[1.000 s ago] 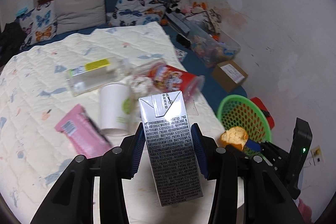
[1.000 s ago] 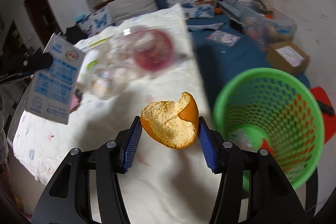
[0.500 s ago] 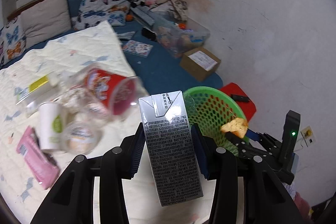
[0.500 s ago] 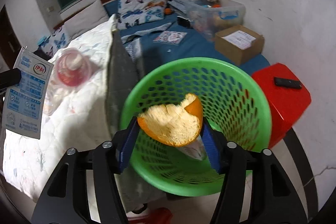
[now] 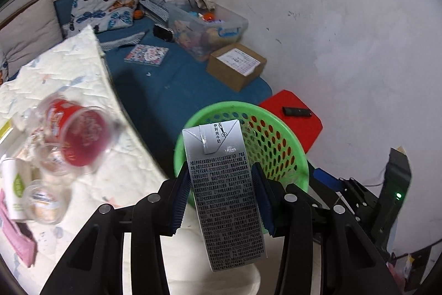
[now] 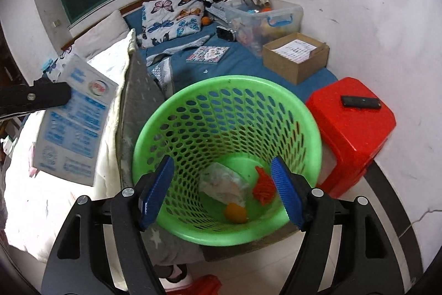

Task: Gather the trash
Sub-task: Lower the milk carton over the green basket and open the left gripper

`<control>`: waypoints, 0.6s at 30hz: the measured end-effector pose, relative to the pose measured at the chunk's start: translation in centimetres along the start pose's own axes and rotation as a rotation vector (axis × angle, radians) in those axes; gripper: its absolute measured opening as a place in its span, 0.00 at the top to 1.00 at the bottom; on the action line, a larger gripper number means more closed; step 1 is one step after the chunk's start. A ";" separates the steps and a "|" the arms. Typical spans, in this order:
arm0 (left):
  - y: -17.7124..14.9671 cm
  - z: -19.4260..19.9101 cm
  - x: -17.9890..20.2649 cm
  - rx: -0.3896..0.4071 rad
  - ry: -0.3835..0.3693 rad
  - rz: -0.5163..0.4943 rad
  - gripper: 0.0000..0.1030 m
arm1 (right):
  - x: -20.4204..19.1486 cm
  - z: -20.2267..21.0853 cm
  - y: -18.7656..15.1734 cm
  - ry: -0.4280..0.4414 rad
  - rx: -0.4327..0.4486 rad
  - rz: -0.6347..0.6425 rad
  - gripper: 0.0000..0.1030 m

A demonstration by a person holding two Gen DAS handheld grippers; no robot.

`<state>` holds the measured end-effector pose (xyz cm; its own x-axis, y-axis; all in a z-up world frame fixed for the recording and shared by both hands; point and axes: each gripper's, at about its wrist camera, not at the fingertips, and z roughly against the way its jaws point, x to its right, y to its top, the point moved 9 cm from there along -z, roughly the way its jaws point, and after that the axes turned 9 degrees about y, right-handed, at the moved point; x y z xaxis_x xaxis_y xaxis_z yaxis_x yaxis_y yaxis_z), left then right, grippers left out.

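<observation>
Left wrist view: milk carton (image 5: 225, 190) masking basket (image 5: 279, 140) interior.

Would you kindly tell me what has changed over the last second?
The right tongs swung from the bed over the green mesh plastic basket, opened, and dropped the orange peel inside. The left tongs followed toward the basket, still gripping the grey milk carton.
</observation>
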<state>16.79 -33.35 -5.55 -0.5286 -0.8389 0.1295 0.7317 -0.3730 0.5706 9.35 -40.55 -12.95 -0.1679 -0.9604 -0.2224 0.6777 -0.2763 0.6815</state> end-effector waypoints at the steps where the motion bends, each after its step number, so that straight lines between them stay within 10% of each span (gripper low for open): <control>1: 0.0 -0.3 0.3 -0.004 0.000 -0.002 0.58 | 0.1 0.1 0.0 0.001 0.002 -0.003 0.28; 18: -1.0 -4.0 2.9 -0.048 -0.020 -0.029 0.50 | 1.8 1.8 -1.3 -0.005 0.014 -0.059 0.27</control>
<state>16.29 -36.96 -8.94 -0.5576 -0.8199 0.1299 0.7356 -0.4155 0.5350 6.86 -42.01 -13.00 -0.2106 -0.9427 -0.2587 0.6565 -0.3325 0.6771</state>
